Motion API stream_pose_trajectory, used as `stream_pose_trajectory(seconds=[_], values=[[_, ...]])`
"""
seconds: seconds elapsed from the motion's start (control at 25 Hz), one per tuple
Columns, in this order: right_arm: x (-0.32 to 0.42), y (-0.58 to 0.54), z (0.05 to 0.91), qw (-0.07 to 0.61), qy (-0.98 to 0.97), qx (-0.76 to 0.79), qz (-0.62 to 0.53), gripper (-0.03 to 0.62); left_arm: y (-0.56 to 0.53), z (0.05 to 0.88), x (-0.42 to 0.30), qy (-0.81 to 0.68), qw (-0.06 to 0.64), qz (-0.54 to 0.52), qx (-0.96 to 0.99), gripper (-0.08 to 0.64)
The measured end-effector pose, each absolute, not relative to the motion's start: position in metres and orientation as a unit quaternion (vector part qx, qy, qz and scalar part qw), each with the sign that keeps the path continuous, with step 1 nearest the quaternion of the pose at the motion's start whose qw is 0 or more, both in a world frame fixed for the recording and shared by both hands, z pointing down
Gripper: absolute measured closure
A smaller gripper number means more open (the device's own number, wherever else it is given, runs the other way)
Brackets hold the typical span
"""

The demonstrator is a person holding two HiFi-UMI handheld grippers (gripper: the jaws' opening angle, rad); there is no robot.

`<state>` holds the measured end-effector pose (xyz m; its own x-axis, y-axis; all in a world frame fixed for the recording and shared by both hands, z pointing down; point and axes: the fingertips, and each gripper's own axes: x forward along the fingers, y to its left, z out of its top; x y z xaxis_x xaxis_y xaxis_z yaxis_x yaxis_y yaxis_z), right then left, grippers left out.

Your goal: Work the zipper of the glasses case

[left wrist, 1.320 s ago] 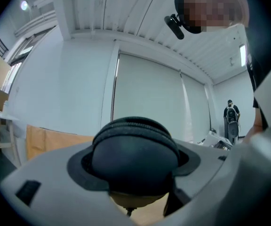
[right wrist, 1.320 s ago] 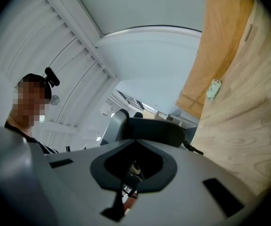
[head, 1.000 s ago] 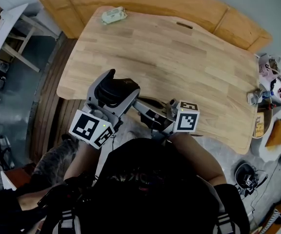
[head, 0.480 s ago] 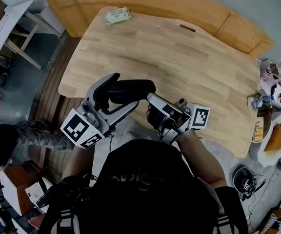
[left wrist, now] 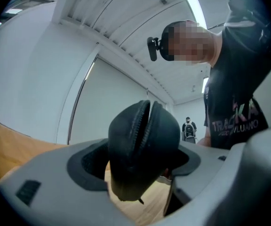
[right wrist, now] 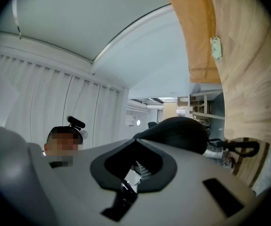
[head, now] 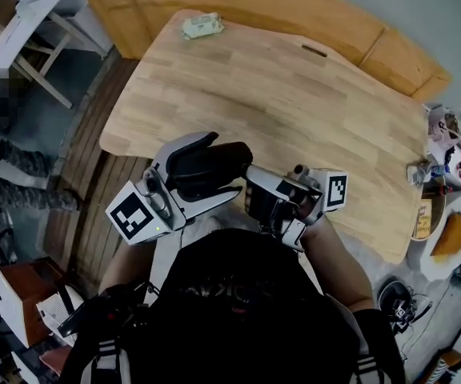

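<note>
Head view against a second ago: the left gripper (head: 218,166) has swung its marker cube out to the left and lifted a little. The black oval fabric glasses case (head: 198,170) clamped between its white jaws now lies more crosswise, held in the air over the near edge of the pale wooden table (head: 294,94). Left gripper view shows the jaws pressed on both flanks of the case, with the black zipper track (left wrist: 144,121) gaping slightly at the end facing the camera, so that end looks partly undone. To the right, the right gripper (head: 253,176) has risen and rolled, and its jaws are closed tight with their tips up against the case's right end. I judge that this lines the case up for a pull along the track. The slider and its tab show in no view, so I cannot tell whether the right jaws have nipped the tab or merely meet beside it. A small dark tag (left wrist: 140,201) hangs under the case, its nature unclear. The person's dark torso hides everything below the grippers.
</note>
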<state>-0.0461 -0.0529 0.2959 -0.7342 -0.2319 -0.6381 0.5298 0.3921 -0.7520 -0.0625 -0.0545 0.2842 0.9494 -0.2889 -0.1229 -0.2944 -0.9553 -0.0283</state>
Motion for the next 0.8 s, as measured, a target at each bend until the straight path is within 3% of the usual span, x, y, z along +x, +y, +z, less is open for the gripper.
stream_pose_trajectory(seconds=[0.4,0.6,0.8], values=[[-0.048,-0.053,0.312,0.28,0.808,0.038,-0.517,0.575,-0.053,0.296,-0.062,0.166,0.065,-0.013,-0.984,0.244],[-0.049,-0.056,0.323,0.2,0.864,-0.047,-0.46,0.575,-0.056,0.321,-0.061,0.165,0.154,-0.144,-0.963,0.254],[-0.057,-0.048,0.318,0.138,0.906,-0.081,-0.391,0.575,-0.062,0.332,-0.058,0.184,0.19,-0.188,-0.946,0.256]])
